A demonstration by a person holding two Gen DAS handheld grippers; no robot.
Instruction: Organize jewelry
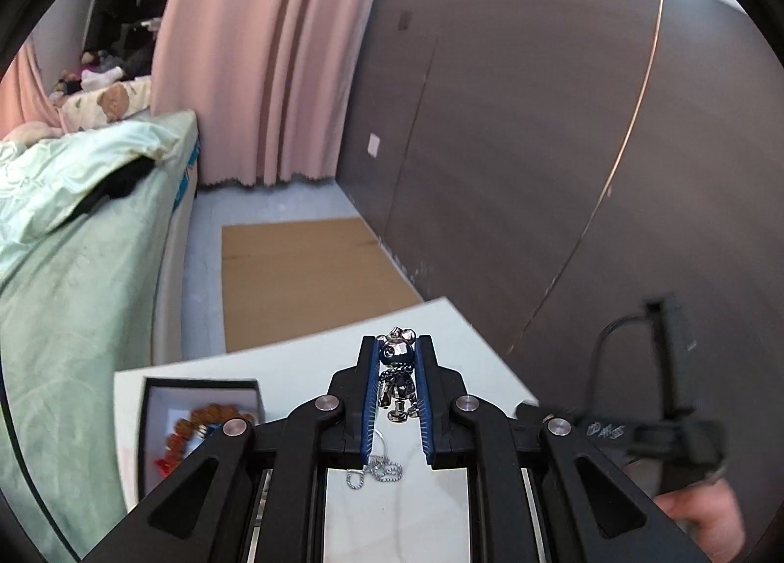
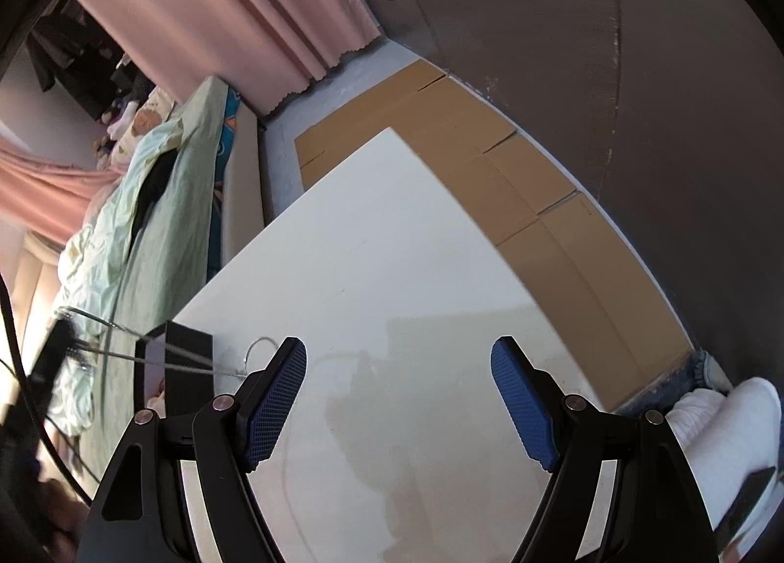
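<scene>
Pinching silver bear pendant [image 1: 399,379] in left claw [image 1: 398,357]; right claw [image 2: 398,357] spread.

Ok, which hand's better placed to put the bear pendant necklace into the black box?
Left. The left gripper is already clamped on the bear pendant, with the black box just beside it. The right gripper is open and empty over bare table.

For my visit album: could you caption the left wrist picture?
Left hand-held gripper shut on a silver bear pendant, its chain trailing to the white table beside an open jewelry box.
</scene>
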